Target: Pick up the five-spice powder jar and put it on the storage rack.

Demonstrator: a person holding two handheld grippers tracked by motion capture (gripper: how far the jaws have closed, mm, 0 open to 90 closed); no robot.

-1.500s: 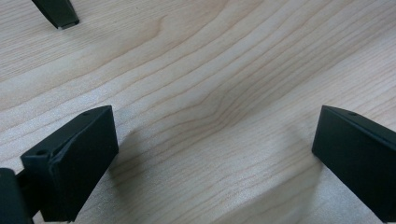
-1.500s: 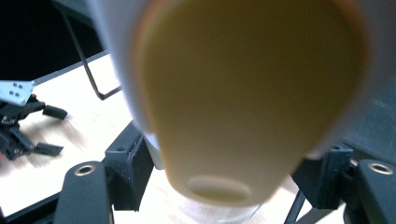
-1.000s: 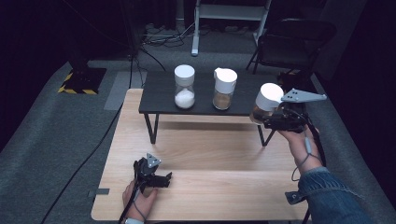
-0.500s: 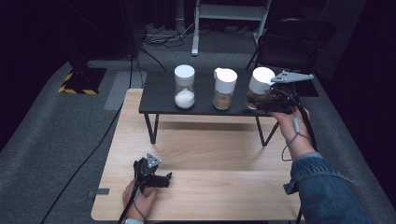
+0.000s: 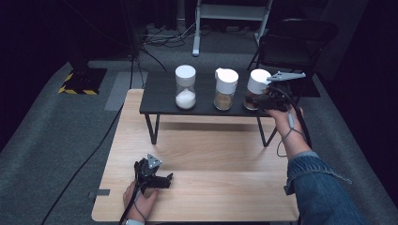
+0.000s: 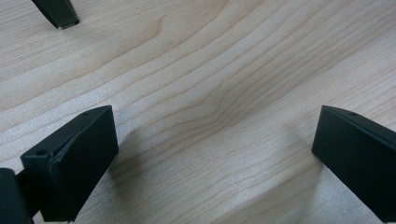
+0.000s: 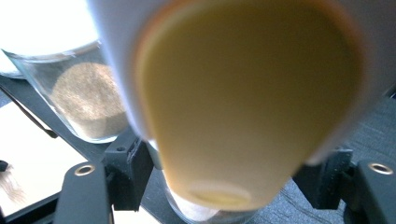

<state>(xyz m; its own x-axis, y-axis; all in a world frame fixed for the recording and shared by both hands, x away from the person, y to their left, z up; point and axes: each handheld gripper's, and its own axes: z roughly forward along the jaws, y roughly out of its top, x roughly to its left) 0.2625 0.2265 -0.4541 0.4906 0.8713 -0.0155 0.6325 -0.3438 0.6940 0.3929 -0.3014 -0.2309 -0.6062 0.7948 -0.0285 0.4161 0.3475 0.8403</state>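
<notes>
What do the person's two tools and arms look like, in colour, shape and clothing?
Both tools are black. The left tool and the right tool each carry a grey three-cornered plate on top and trail a dark cable. In the left gripper view the jaws are blocky black wedges with small holes. The right arm wears a blue denim sleeve; the left forearm is bare.

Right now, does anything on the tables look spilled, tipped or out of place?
Nothing stands out. Three jars stand upright in a row on the dark shelf; the right gripper is clamped on the rightmost jar. The left gripper rests open on the wooden table. No spill shows.
</notes>
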